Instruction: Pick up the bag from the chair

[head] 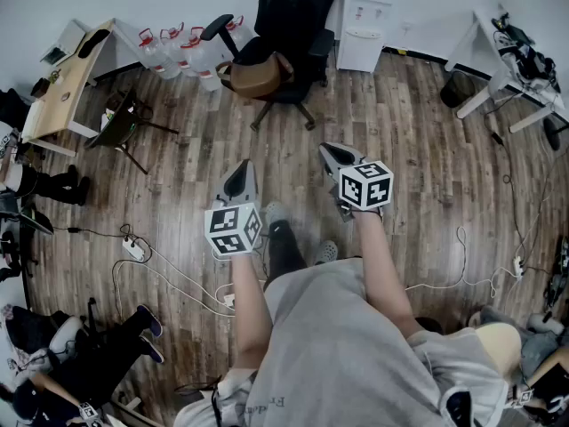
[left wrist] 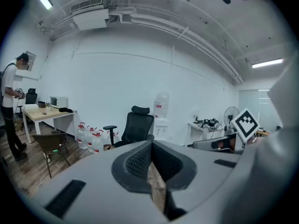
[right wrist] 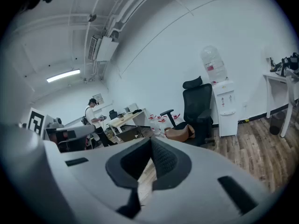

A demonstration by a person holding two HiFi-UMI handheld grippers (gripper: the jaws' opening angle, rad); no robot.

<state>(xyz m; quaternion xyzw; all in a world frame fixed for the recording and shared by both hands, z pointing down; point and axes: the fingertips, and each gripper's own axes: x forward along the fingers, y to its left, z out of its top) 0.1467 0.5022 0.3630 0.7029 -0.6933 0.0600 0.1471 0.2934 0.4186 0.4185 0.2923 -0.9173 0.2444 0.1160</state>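
A brown bag [head: 253, 76] rests on the seat of a black office chair [head: 289, 25] at the far side of the wooden floor. In the right gripper view the bag [right wrist: 180, 132] shows on the chair [right wrist: 198, 107], a good way ahead. The chair [left wrist: 136, 126] also appears in the left gripper view, where the bag is barely visible. My left gripper [head: 238, 178] and right gripper [head: 336, 157] are held side by side in front of the person, well short of the chair. Both are shut with nothing between their jaws.
Several water bottles [head: 178, 53] stand left of the chair and a white water dispenser [head: 364, 16] right of it. A wooden desk [head: 62, 87] and a dark folding chair [head: 120, 124] are at the left, a white desk [head: 507, 69] at the right. Cables [head: 142, 252] lie on the floor.
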